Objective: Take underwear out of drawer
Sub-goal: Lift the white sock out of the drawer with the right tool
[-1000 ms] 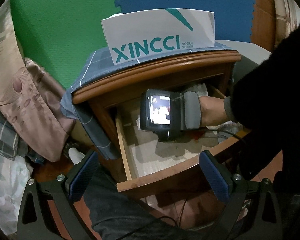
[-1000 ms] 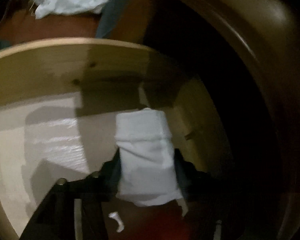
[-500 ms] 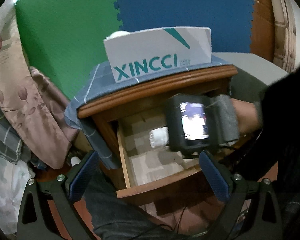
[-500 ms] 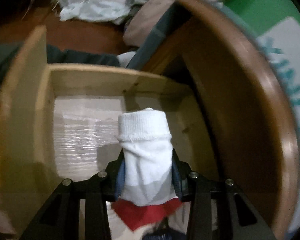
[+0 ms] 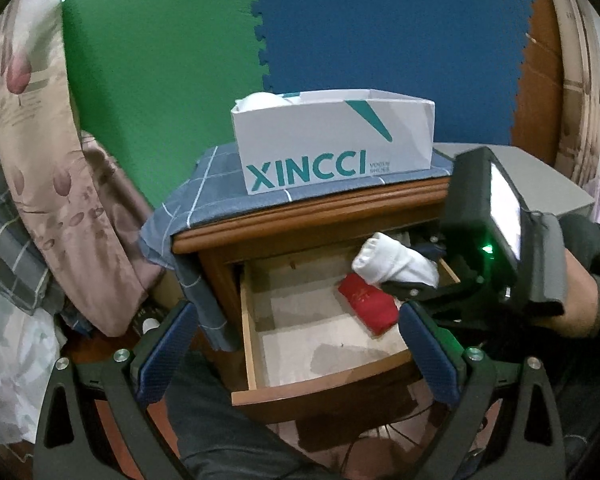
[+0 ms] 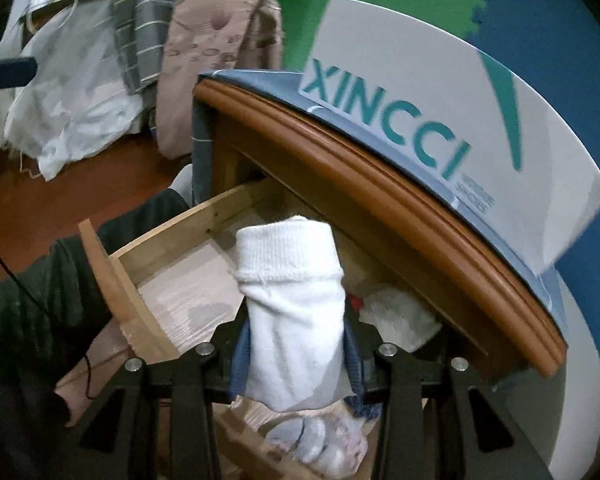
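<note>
So there's a wooden nightstand [image 5: 312, 216] with a blue checked cloth [image 5: 220, 184] on top and a white XINCCI shoebox [image 5: 332, 148] sitting on that. Its drawer [image 5: 324, 388] is pulled out, with a red folded item [image 5: 366, 304] lying inside. The right hand-held gripper [image 6: 296, 354] is clamped on a rolled white piece of underwear [image 6: 292, 300], held above the drawer's right side. The left hand-held gripper [image 5: 296, 348] is spread wide, holding nothing, in front of the drawer.
</note>
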